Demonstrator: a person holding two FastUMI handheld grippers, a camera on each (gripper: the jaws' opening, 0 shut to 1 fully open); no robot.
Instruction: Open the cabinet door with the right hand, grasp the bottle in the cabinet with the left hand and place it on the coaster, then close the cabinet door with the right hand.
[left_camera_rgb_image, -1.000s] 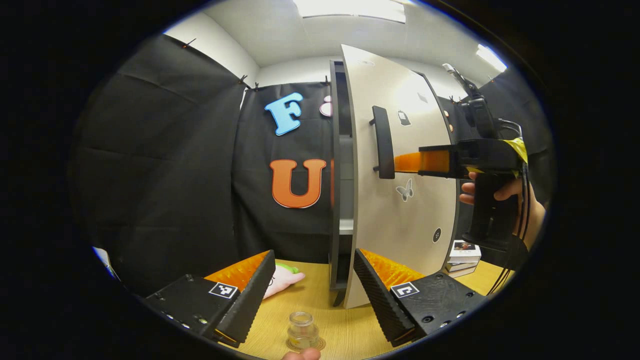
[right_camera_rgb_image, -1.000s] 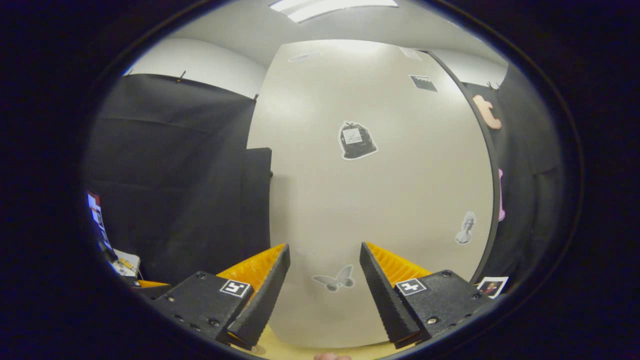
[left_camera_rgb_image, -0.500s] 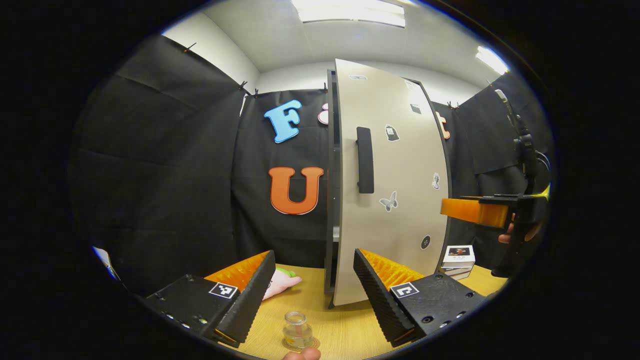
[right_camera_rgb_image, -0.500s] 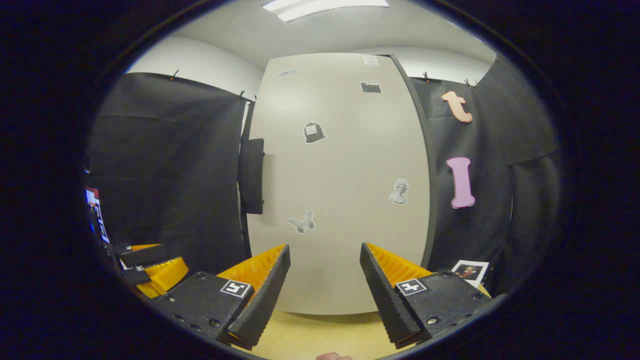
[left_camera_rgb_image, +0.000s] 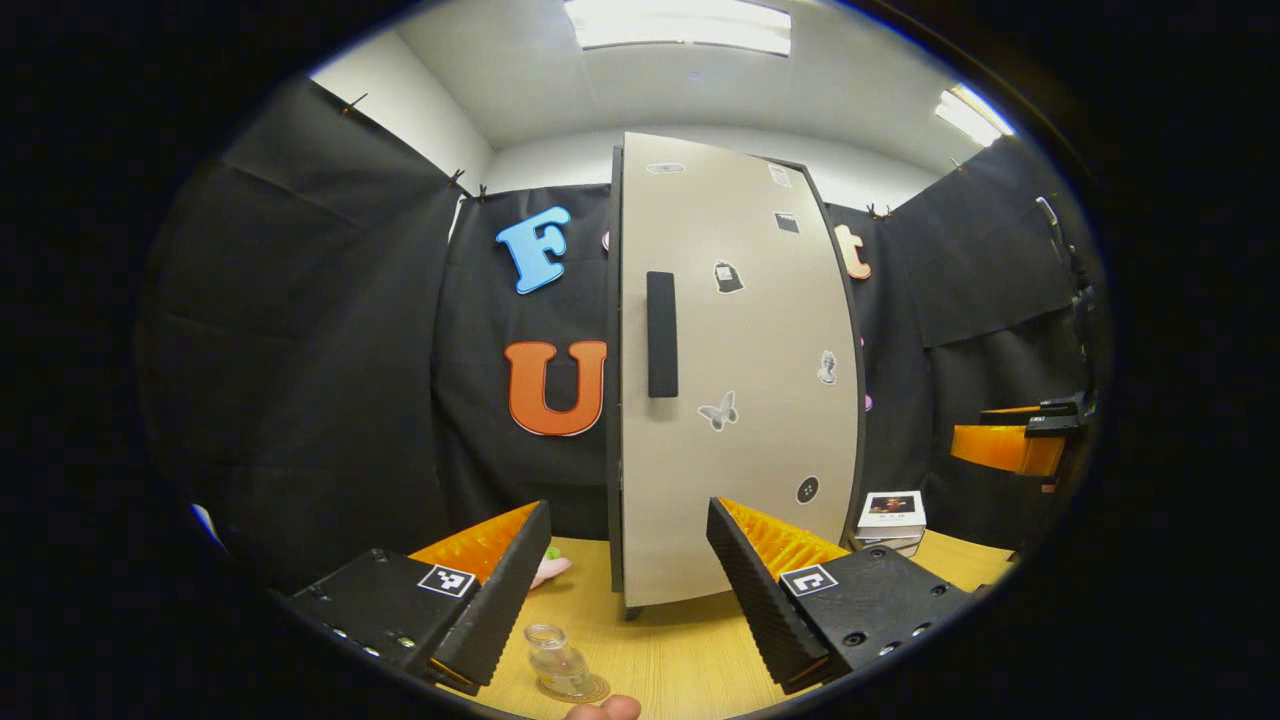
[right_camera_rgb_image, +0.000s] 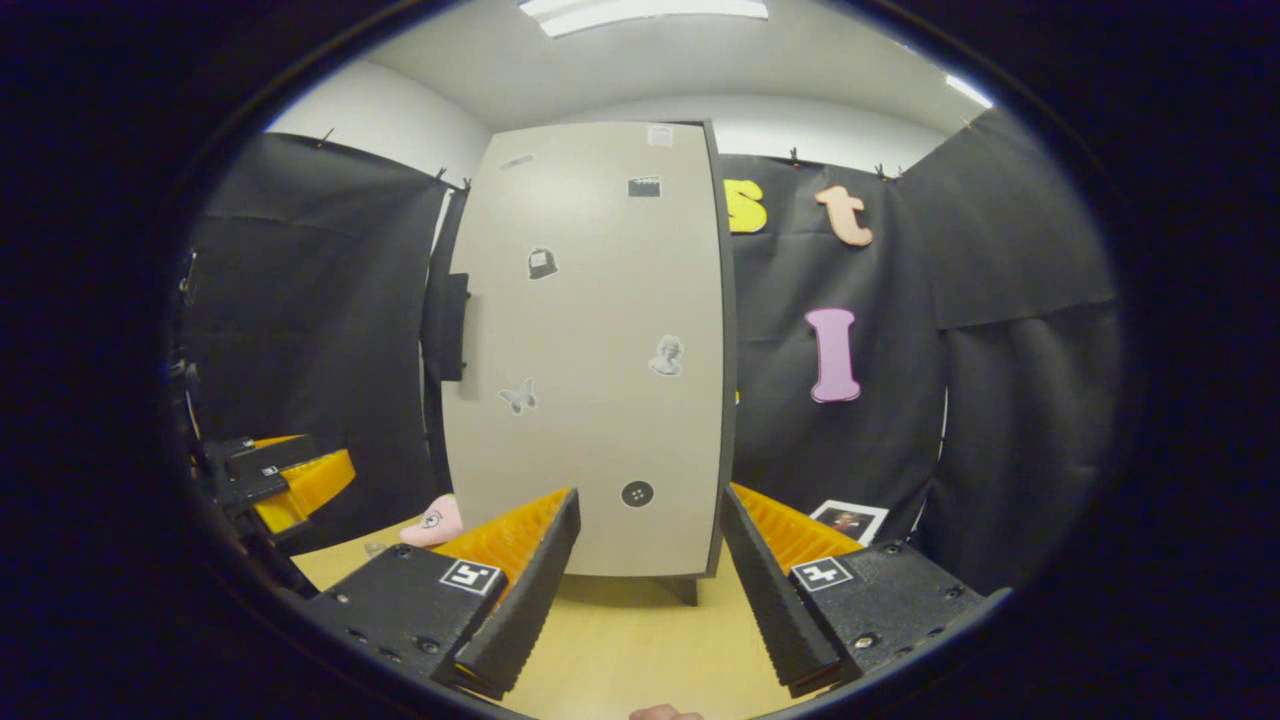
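Both grippers hang with jaws released, gripping nothing. The bottle (left_camera_rgb_image: 556, 663) sits on its coaster (left_camera_rgb_image: 585, 690); the cabinet door (left_camera_rgb_image: 735, 380) looks closed, so the task seems done.

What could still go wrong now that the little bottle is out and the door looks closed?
1. The bottle stands on the coaster right beside the open left gripper; a careless pull back might knock it over.
2. The cabinet door looks shut, but I can't tell if it is fully closed, so it might swing open again.
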